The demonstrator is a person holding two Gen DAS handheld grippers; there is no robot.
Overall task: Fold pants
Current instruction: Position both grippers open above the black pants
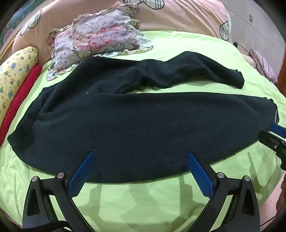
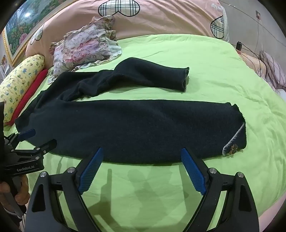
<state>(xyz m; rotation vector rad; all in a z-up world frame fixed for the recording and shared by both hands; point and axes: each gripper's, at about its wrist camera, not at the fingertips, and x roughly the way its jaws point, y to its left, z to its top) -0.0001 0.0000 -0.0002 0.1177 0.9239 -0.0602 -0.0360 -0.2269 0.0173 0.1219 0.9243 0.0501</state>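
Your pants [image 1: 143, 125] lie flat on the green sheet [image 1: 143, 199], waistband to the left, both legs running right. The near leg is straight & smooth; the far leg [image 2: 143, 76] is rumpled and angles away, w/ a strip of sheet showing between the two. The near cuff carries a pale stripe & a small flower patch [image 2: 233, 147].

Your left gripper [image 1: 140, 157] hovers over the near edge of the pants around the hip/thigh area, jaws spread wide, nothing between them. Blue pads [image 1: 81, 176] point down at the fabric edge; can't tell if the tips touch it.

Your right gripper [image 2: 142, 151] sits further along the same leg, above the near edge, jaws also fully apart, nothing held.

Behind the pants: a folded floral garment [image 1: 96, 39] just beside the far leg's upper part, a pink quilt [image 1: 178, 16] w/ plaid hearts, plus a yellow patterned pillow [image 1: 16, 78] & red roll [image 1: 19, 100] at the left edge.
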